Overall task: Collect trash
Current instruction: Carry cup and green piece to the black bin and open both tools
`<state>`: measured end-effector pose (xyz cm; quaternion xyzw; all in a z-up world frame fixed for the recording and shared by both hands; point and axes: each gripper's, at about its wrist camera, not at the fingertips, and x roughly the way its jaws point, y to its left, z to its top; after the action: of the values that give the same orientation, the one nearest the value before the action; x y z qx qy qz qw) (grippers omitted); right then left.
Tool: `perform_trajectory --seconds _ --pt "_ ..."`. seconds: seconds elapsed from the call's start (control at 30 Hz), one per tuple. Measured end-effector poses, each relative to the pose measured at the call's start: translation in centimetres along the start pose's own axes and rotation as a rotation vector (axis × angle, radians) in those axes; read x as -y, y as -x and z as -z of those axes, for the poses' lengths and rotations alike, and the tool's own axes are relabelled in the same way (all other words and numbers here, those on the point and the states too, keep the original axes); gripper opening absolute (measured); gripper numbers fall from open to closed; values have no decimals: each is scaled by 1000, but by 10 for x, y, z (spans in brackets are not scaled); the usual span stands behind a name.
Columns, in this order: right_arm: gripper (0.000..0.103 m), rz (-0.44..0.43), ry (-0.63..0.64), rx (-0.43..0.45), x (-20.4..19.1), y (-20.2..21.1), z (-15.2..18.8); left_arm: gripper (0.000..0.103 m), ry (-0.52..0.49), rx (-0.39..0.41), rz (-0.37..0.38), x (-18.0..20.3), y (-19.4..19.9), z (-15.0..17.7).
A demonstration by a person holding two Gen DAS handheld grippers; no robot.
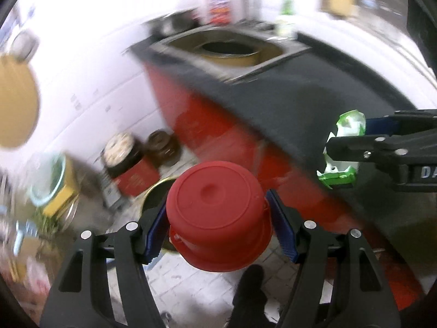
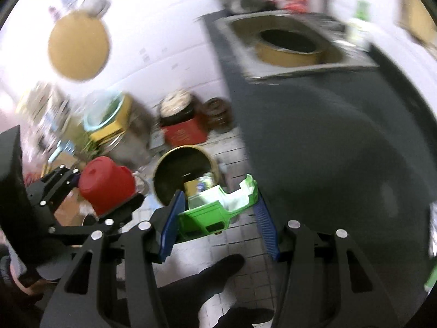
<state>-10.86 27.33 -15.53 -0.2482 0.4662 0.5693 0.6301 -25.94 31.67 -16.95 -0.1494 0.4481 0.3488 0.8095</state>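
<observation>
The left gripper (image 1: 220, 225) pinches a red cup (image 1: 218, 216) turned bottom-up, its blue pads pressed to the cup's sides. The right gripper (image 2: 217, 214) pinches a crushed green carton (image 2: 215, 210) between its own pads. Both are held in the air beside the worktop (image 2: 341, 142), over the floor (image 2: 240, 243).

Taking the round bin (image 2: 185, 172) on the floor as landmark: the carton hangs just in front of its open mouth, the cup further to its left. A jar (image 2: 200, 188) shows at the bin's near rim; whether it lies inside cannot be told. Behind the bin stands a red box (image 2: 183, 134) with a dark jar on it, and beside that a brown pot (image 2: 217, 112). Left of these is a yellow box (image 2: 109, 128) with a pale bowl on it, among blurred clutter.

The worktop is dark, with a red front (image 1: 218, 125), rising right of the bin. Set in its far end is a sink (image 2: 289, 43) holding a yellow-rimmed basin. The floor is small pale tiles; the wall behind is white, with a round tan board (image 2: 77, 46) on it. A dark shoe (image 2: 207, 278) shows below the right gripper.
</observation>
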Motion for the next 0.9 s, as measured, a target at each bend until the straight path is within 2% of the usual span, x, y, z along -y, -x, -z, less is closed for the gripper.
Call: perform_trajectory --seconds 0.2,0.4,0.5,0.6,0.63,0.67,0.7,0.73,0.9 --pt "52 -52 111 -104 -54 -97 -37 66 119 -56 -39 -76 -56 33" --pt "52 -55 179 -184 -80 -190 -63 66 154 -91 -37 -106 -127 45" --pt "52 -57 186 -213 -85 -223 -73 66 149 -92 -35 -116 -148 49" --pt "53 -60 187 -225 -87 -248 -84 67 173 -90 0 -124 -166 51" --pt "56 -64 185 -233 -87 -254 -86 67 179 -95 11 -126 -171 52" --pt "62 -82 177 -256 -88 -262 -90 74 185 -103 18 -127 -176 53" --pt "76 -82 172 -258 -88 -265 -92 85 187 -112 13 -127 -180 54" --pt "83 -76 172 -245 -87 -265 -94 87 181 -109 -9 -128 -181 55" --pt "84 -95 148 -247 -80 -263 -102 92 174 -117 -18 -128 -177 57"
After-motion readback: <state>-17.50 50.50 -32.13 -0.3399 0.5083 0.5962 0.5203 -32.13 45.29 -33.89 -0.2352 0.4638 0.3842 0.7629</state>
